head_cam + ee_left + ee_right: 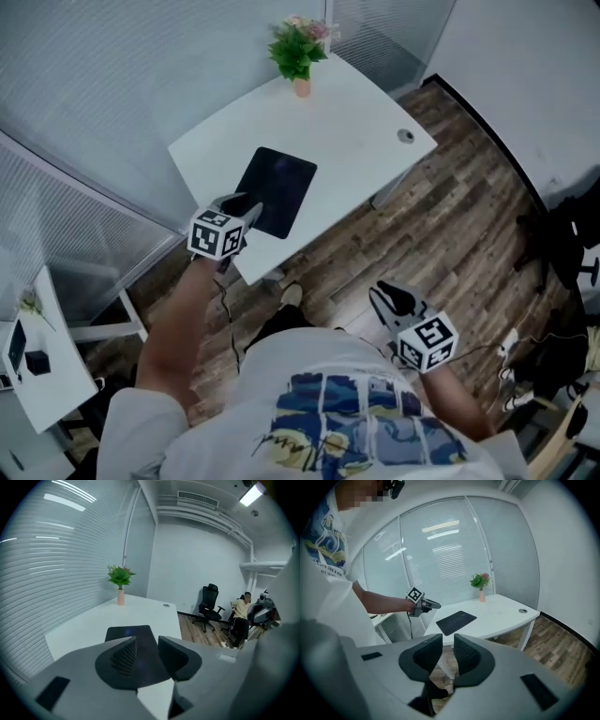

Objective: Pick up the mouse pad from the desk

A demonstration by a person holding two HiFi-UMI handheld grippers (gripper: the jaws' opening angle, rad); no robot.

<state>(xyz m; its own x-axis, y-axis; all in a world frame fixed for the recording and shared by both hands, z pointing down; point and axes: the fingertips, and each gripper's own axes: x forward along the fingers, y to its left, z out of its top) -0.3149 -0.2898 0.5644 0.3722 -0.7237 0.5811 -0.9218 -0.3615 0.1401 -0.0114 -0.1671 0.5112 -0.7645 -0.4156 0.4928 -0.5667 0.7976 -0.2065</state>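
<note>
On the smooth white worktop (361,131) lies a flat, dark rectangular pad (278,189); left hand-held gripper (147,651) half-open, right hand-held gripper (447,652) narrow, both empty.

left claw (251,208) stretched forward, jaws apart, empty, right claw (385,298) held back low, jaws slightly parted

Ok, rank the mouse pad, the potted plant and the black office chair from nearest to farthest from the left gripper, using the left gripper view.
1. mouse pad, on the desk just ahead of the left gripper.
2. potted plant, at the desk's far left corner.
3. black office chair, on the floor beyond the desk, to the right.
</note>
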